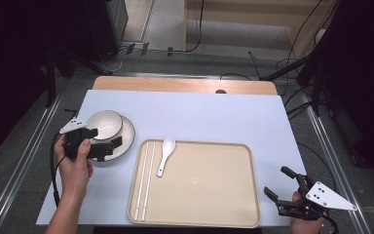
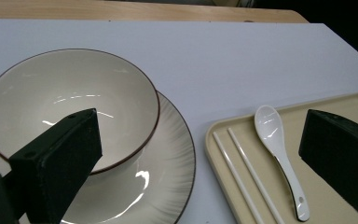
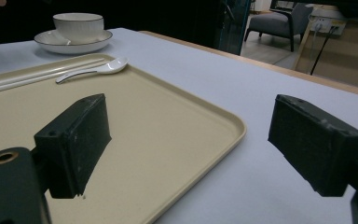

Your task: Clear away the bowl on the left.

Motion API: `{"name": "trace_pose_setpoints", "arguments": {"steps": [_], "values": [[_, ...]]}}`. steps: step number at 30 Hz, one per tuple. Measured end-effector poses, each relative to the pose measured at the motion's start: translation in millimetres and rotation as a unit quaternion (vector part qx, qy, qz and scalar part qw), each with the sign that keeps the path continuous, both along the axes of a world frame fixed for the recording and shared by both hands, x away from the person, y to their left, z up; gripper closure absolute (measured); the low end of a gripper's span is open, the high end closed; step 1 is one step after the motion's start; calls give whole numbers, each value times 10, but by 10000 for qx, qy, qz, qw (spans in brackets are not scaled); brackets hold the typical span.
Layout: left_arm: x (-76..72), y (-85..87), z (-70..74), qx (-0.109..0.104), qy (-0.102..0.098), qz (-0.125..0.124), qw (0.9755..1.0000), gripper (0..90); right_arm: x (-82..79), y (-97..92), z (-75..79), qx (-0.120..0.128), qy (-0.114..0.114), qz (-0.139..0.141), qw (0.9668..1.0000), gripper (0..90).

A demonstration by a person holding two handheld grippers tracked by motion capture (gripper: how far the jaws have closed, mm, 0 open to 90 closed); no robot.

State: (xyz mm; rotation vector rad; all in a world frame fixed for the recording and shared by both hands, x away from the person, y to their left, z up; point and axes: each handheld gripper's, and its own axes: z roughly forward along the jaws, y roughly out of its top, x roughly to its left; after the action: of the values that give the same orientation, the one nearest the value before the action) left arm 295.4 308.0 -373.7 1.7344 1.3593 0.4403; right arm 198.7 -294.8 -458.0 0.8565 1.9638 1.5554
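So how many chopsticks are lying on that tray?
2. Both white chopsticks lie side by side along the left edge of the beige tray, just left of the white spoon. None look hidden.

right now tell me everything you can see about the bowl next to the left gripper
The bowl is round, glossy, off-white and ceramic-looking, with a thin dark line along its rim. It is empty and sits upright on a ribbed plate of the same look, near the table's left side, left of the tray. The open left gripper hangs over its near edge; contact can't be told.
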Motion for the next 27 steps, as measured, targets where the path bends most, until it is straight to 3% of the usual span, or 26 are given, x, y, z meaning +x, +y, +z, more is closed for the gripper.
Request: {"name": "trace_pose_setpoints", "arguments": {"steps": [5, 8, 27], "values": [[37, 101, 8, 60, -77, 112, 9999, 0, 6, 12, -3, 0, 13, 24, 10000, 129], [53, 164, 19, -43, -127, 168, 9998, 0, 6, 15, -5, -5, 12, 38, 10000, 129], [343, 303, 96, 208, -4, 361, 9991, 0, 1, 11, -8, 29, 21, 28, 10000, 129]]}}
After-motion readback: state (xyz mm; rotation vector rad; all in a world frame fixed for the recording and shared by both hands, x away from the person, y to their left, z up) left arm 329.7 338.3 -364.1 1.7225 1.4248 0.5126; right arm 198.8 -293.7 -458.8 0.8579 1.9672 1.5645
